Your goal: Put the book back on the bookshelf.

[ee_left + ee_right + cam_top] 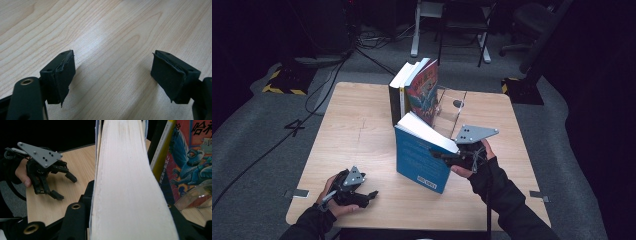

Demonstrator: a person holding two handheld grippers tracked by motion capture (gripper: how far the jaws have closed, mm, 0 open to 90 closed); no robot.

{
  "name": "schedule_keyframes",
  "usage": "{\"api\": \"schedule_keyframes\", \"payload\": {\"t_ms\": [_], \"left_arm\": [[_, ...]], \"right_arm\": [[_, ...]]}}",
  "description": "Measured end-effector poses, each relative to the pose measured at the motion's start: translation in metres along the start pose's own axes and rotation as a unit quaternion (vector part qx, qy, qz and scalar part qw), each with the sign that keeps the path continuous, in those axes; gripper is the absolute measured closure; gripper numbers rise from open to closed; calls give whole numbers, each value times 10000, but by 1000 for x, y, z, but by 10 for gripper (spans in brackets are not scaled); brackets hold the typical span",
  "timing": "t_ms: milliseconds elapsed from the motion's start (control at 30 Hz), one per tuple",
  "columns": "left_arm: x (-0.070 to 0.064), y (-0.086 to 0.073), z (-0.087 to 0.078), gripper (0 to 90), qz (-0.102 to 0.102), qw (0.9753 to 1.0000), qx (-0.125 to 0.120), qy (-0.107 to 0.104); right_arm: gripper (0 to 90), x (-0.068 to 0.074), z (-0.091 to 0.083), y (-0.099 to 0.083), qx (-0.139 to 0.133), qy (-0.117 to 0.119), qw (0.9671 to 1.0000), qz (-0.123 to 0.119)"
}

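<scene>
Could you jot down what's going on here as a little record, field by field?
Setting: wooden table
Held item: blue book, standing tilted
Right gripper: clamped on the book's page edge
Left gripper: open, over bare table
Other books: row of upright books behind
Support: clear bookend beside that row

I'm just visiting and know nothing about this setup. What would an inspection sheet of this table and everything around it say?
Surface: wooden table, pale grain, bare at the left.
Job's things: blue book held tilted on its lower edge; three books upright against a clear bookend.
Clutter: nothing seen.
Grippers: right gripper clamped on the blue book's page edge; left gripper open, low over the table, holding nothing.
Cables: black cables across the grey floor; one trailing from the right gripper.
Surroundings: dark room, office chair, desk legs behind.
</scene>
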State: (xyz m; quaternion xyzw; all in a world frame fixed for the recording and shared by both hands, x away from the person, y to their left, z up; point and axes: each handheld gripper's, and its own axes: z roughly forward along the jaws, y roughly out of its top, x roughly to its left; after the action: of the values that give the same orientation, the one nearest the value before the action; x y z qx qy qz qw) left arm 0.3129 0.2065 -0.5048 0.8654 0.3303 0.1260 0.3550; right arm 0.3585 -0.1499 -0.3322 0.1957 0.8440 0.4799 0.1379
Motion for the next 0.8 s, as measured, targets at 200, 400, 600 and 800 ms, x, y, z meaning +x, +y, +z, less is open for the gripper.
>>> {"api": "schedule_keyframes", "payload": {"t_ms": [200, 400, 600, 800], "left_arm": [[1, 0, 0, 187, 8, 10000, 17, -33], [1, 0, 0, 184, 14, 10000, 19, -32], [1, 0, 0, 185, 12, 10000, 17, -32], [1, 0, 0, 184, 11, 10000, 18, -38]], "right_arm": [[612, -3, 0, 13, 70, -92, 9999, -34], [613, -10, -6, 24, 126, -327, 9993, -85], [614, -23, -13, 28, 166, -550, 9983, 6], [613, -39, -23, 36, 81, -859, 9961, 161]]}}
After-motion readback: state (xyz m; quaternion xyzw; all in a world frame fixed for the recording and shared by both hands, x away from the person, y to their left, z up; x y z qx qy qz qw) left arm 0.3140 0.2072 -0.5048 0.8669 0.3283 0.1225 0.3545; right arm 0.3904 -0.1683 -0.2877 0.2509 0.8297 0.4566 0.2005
